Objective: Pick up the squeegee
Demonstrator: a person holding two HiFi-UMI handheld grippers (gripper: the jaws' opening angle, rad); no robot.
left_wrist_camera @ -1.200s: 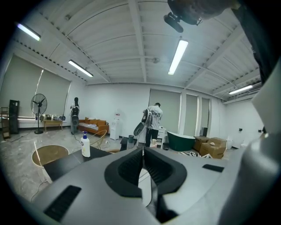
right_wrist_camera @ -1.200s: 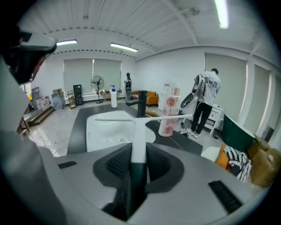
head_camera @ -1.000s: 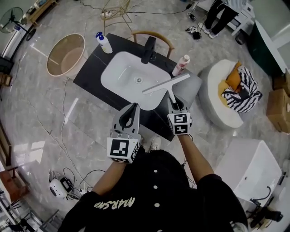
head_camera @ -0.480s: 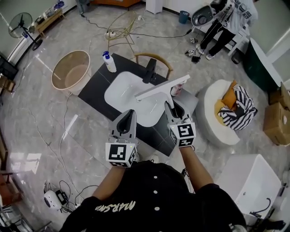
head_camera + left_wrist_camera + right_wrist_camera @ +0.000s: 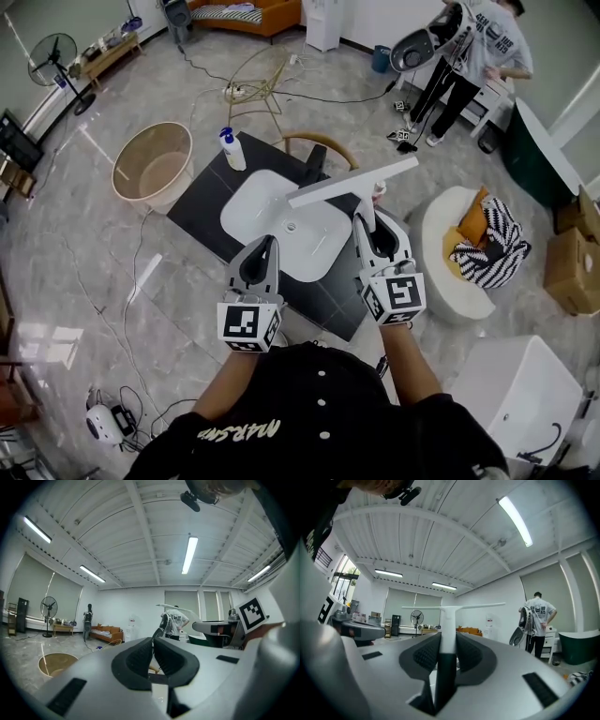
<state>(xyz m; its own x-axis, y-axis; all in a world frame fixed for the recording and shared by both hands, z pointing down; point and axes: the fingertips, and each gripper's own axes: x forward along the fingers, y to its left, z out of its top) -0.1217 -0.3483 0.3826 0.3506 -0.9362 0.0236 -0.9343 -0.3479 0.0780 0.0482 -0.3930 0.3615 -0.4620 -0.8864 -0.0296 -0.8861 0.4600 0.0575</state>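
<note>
The squeegee (image 5: 352, 182) is white and T-shaped, its long blade held crosswise in the air above the white sink (image 5: 246, 208). My right gripper (image 5: 372, 223) is shut on its handle. In the right gripper view the handle (image 5: 448, 630) stands upright between the dark pads, with the blade (image 5: 454, 606) across the top. My left gripper (image 5: 262, 248) hovers beside it over the sink's near edge, jaws together with nothing between them. The left gripper view shows its pads (image 5: 140, 656) nearly touching.
The sink is set in a black counter (image 5: 202, 206) with a dark faucet (image 5: 313, 164), a blue-capped soap bottle (image 5: 232, 150) and a pink-and-white bottle (image 5: 378, 190). A round tub (image 5: 153, 164) stands at the left, a white seat (image 5: 441, 244) at the right. A person (image 5: 478, 47) stands at the far right.
My right gripper has lifted the squeegee well up from the counter's right side. The left gripper rose a little beside it.
</note>
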